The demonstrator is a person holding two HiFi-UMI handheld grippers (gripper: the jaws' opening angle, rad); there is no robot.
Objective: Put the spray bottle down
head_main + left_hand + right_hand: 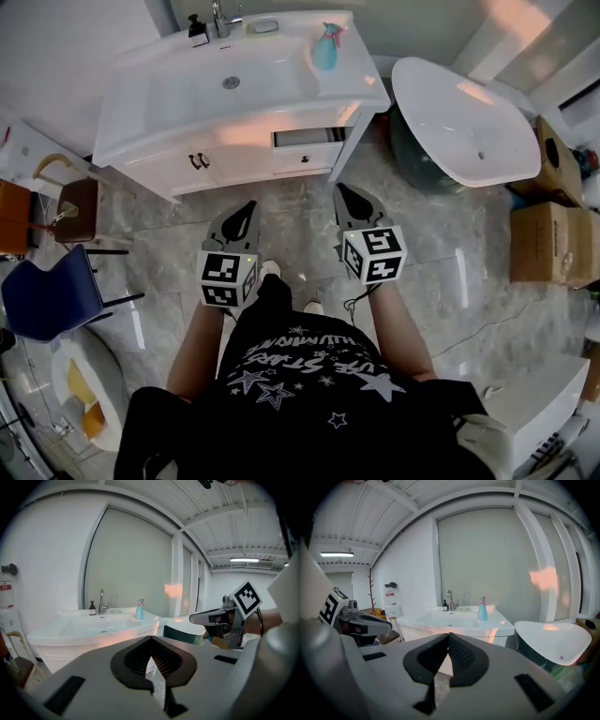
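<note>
Head view, looking steeply down: I stand on a grey marble floor (441, 281) facing a white washstand (150, 141). My left gripper (248, 208) and right gripper (343, 191) are held out side by side in front of me, well apart from each other, both pointing toward the washstand and neither touching it. The spray bottle (325, 49) – pale blue with a pink top – stands upright on the washstand's back right corner, to the right of the basin and well away from both grippers. A tap (220, 19) and a small dark soap bottle (197, 31) sit at the back edge. A white bathtub (464, 127) is on the right (cardboard boxes (542, 244) beyond it).

Left gripper view: my jaws are closed, tips meeting, with nothing between them. The spray bottle shows far ahead on the washstand, and the other gripper reaches in from the right.

Right gripper view: these jaws are pressed together too – nothing held. The spray bottle stands upright on the counter ahead, right of the tap.
</note>
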